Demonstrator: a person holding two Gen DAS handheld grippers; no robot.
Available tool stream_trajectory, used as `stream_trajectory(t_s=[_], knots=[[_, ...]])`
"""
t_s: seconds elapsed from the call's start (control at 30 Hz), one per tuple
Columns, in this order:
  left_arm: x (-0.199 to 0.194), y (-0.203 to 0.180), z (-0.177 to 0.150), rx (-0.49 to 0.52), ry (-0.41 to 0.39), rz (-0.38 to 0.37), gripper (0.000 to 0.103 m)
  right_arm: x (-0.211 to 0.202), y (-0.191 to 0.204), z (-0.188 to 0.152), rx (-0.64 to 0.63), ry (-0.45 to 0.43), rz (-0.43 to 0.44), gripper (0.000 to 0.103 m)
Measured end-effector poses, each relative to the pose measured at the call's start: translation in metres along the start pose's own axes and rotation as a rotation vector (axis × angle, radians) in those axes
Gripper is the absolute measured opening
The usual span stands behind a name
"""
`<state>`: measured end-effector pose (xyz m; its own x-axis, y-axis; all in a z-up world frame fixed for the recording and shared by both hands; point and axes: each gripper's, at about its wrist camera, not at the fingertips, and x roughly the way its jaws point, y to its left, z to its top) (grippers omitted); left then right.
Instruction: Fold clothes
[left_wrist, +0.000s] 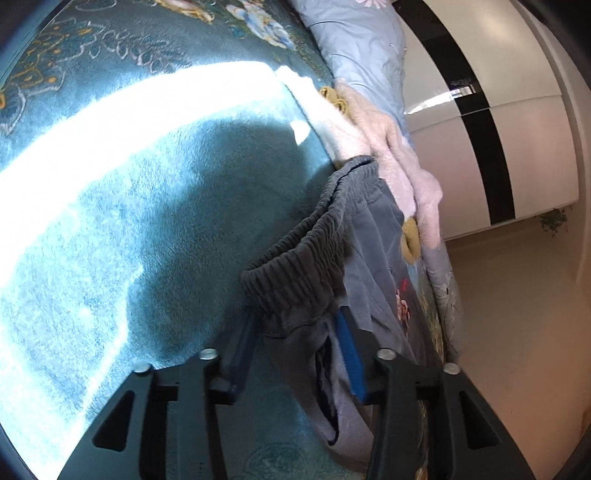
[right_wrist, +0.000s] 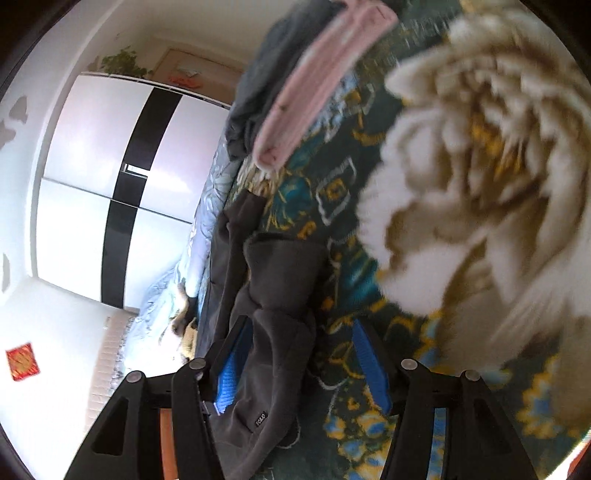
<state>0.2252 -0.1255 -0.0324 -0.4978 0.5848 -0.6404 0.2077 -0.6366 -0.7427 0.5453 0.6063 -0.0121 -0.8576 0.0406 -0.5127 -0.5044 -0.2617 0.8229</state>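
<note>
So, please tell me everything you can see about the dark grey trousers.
The dark grey trousers look like soft fleece or cotton. They have a gathered elastic waistband and a small label near one end. They lie crumpled along the edge of the teal patterned blanket, beside a pink fluffy garment. The waist end sits between the left claw's blue pads, the other end between the right claw's, whose pads stand apart.

A teal floral blanket (left_wrist: 110, 221) covers the bed, beside a white wardrobe (right_wrist: 85, 155) with a black stripe; a red square (right_wrist: 22, 362) marks the wall.

Big cream flower print (right_wrist: 480, 166) motion-blurred, edge-cropped.
</note>
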Motion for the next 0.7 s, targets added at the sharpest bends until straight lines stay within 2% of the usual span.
stream_trajectory(t_s=[0.1,0.17,0.2,0.27,0.33,0.37,0.43,0.5,0.57,0.63,0.67,0.7], knots=[[0.005,-0.002,-0.004,0.0,-0.01,0.03,0.042,0.007,0.007,-0.003,-0.02,0.007,0.038,0.06],[0.006,-0.001,-0.006,-0.001,-0.014,0.052,0.037,0.013,0.013,-0.007,-0.028,0.032,0.075,0.06],[0.006,-0.001,-0.007,-0.006,-0.016,0.061,0.036,0.019,0.017,-0.01,-0.04,0.069,0.076,0.06],[0.006,0.0,-0.007,-0.027,-0.021,0.066,0.031,0.023,0.022,-0.016,-0.064,0.1,0.024,0.055],[0.006,0.0,-0.007,-0.039,-0.024,0.076,0.028,0.03,0.028,-0.023,-0.09,0.128,0.005,0.038],[0.006,-0.003,-0.006,-0.042,-0.026,0.084,0.026,0.037,0.03,-0.023,-0.091,0.142,-0.007,0.034],[0.004,-0.013,-0.002,-0.034,-0.03,0.094,0.022,0.05,0.036,-0.023,-0.095,0.168,-0.032,0.012],[-0.006,-0.032,0.002,-0.004,-0.062,0.063,0.019,0.057,0.051,-0.014,-0.11,0.165,-0.04,0.005],[-0.032,-0.058,0.002,0.075,-0.143,-0.015,0.018,0.047,0.073,-0.005,-0.145,0.103,0.037,0.004],[-0.059,-0.074,-0.003,0.158,-0.206,-0.109,0.018,0.016,0.102,0.001,-0.23,-0.016,0.212,0.004],[-0.066,-0.071,-0.006,0.162,-0.211,-0.132,0.018,0.0,0.11,0.0,-0.274,-0.065,0.289,0.004],[-0.072,-0.068,-0.009,0.165,-0.217,-0.156,0.018,-0.002,0.105,-0.001,-0.289,-0.063,0.259,0.004]])
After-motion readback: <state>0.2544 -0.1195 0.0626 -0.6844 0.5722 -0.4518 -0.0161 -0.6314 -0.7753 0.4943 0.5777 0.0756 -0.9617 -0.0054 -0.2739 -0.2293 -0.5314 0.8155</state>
